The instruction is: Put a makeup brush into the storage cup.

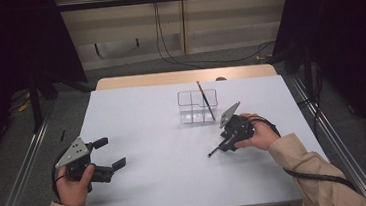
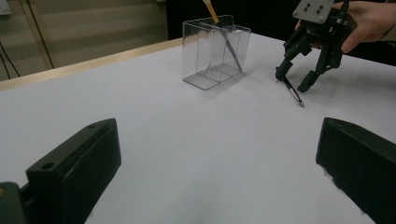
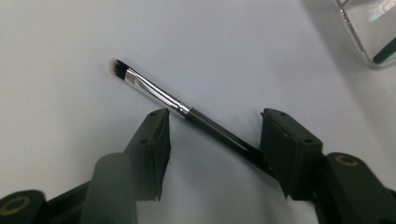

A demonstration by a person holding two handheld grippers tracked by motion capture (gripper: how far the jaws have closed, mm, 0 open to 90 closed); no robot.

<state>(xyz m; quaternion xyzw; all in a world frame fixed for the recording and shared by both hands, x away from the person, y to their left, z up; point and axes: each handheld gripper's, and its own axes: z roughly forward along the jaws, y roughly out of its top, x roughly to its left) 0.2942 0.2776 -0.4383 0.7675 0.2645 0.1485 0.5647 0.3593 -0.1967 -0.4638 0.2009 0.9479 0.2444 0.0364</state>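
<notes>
White tabletop (image 1: 168,184) fills the scene. At its left edge the left gripper (image 1: 109,153) rests in the person's left hand (image 1: 72,185), jaws spread wide with nothing between them; its own view shows both black jaws standing far apart over bare surface.

Near the middle, farther back, stands a clear plastic organiser (image 1: 197,105) with several compartments; an orange-handled brush (image 1: 205,100) leans in it, its top cut off in the left gripper view.

To the right, the right gripper (image 3: 212,133) points down over a small makeup brush (image 3: 159,95) lying flat on the table just in front of the organiser. That brush has a black handle, a shiny silver ferrule and a short dark tuft with a pale tip. The jaws are partly open and straddle the handle; one jaw covers its rear end. Whether the pads touch it is hard to tell. No readable writing shows on the brush.
</notes>
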